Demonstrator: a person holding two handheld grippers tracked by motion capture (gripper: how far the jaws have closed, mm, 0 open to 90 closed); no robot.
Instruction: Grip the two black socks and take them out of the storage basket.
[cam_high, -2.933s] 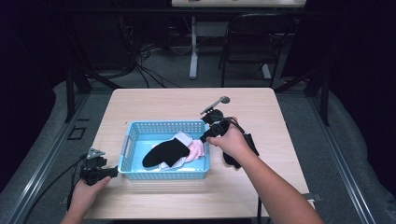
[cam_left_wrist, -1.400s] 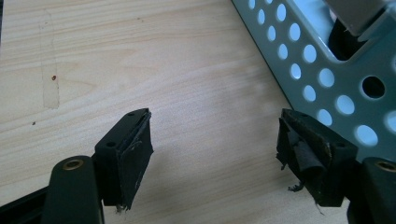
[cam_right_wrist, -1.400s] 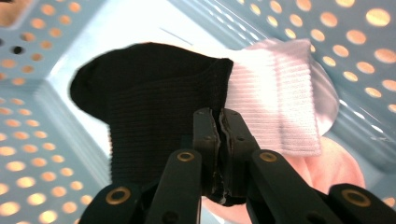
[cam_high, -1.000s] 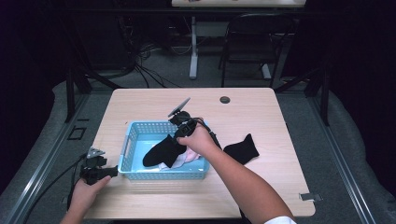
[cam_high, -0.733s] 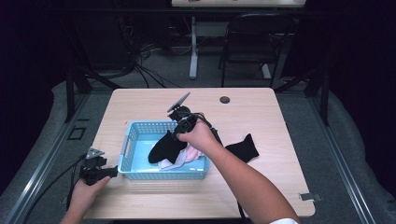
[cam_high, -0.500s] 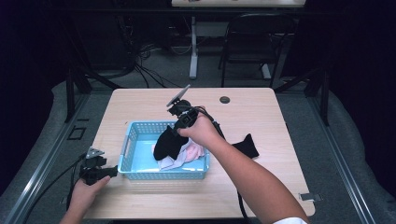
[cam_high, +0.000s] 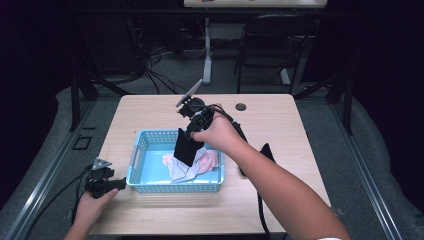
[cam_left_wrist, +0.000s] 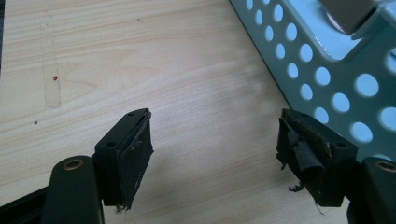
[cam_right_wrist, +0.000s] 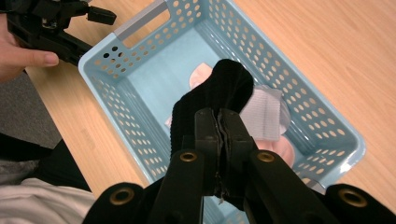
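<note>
The black sock (cam_high: 187, 147) has come up out of the blue basket (cam_high: 141, 183), pinched in the right gripper (cam_high: 192, 131) above the table's middle, so it looks bound for the other sock (cam_high: 266, 150) near the right edge, while the left gripper (cam_left_wrist: 215, 154) rests with jaws apart at the basket's left end.

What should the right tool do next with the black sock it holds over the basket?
Probably carry it right and set it beside the other black sock on the table. The right tool is shut on the sock, which hangs above the basket, clear of the pale clothes inside.

A wooden table (cam_high: 150, 115) bears a blue basket (cam_high: 145, 142) and a black sock (cam_high: 266, 151).
</note>
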